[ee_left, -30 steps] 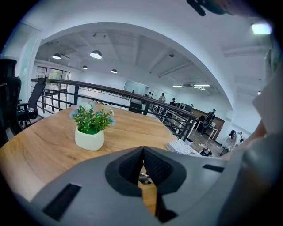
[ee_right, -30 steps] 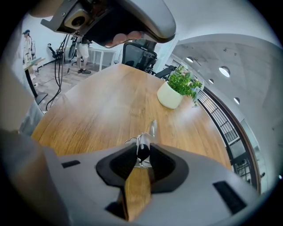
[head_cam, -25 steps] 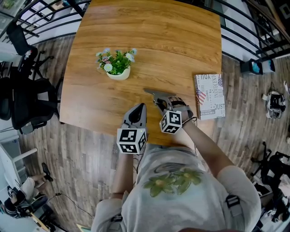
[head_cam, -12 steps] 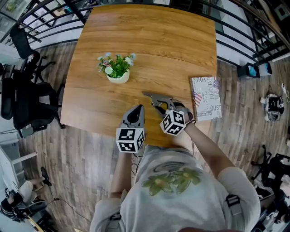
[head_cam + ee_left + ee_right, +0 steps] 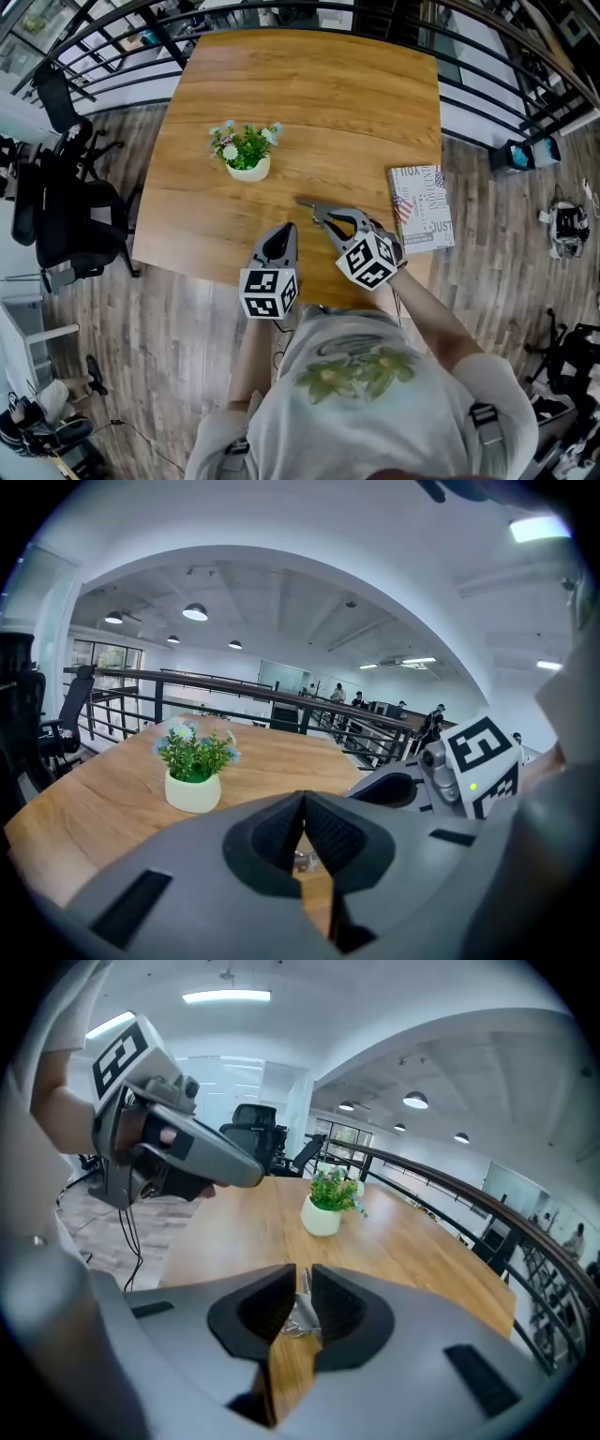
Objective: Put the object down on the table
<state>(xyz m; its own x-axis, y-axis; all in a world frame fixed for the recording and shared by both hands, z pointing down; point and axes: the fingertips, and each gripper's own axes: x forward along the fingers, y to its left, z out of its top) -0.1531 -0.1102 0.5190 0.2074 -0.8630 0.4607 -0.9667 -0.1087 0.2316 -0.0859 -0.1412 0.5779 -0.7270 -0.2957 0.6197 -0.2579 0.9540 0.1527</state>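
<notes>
A small crumpled silvery object (image 5: 300, 1314) shows between the jaws of my right gripper (image 5: 302, 1283), low over the wooden table (image 5: 309, 94). Those jaws are closing and a narrow gap remains; I see no pad pressing on the object. In the head view the right gripper (image 5: 307, 204) points up-left over the table's near middle. My left gripper (image 5: 289, 228) hovers just left of it at the near edge, jaws meeting at the tip (image 5: 302, 801) with nothing held. In the left gripper view the object (image 5: 302, 861) glints below that tip.
A white pot of small flowers (image 5: 246, 152) stands on the table, left of and beyond both grippers. A printed book (image 5: 422, 208) lies at the right edge. Black office chairs (image 5: 56, 206) stand off the left side, and a dark railing (image 5: 506, 84) runs behind.
Both grippers hold nearly the same places over the near part of the table. The right gripper's marker cube has turned a little; the view itself has shifted slightly.
</notes>
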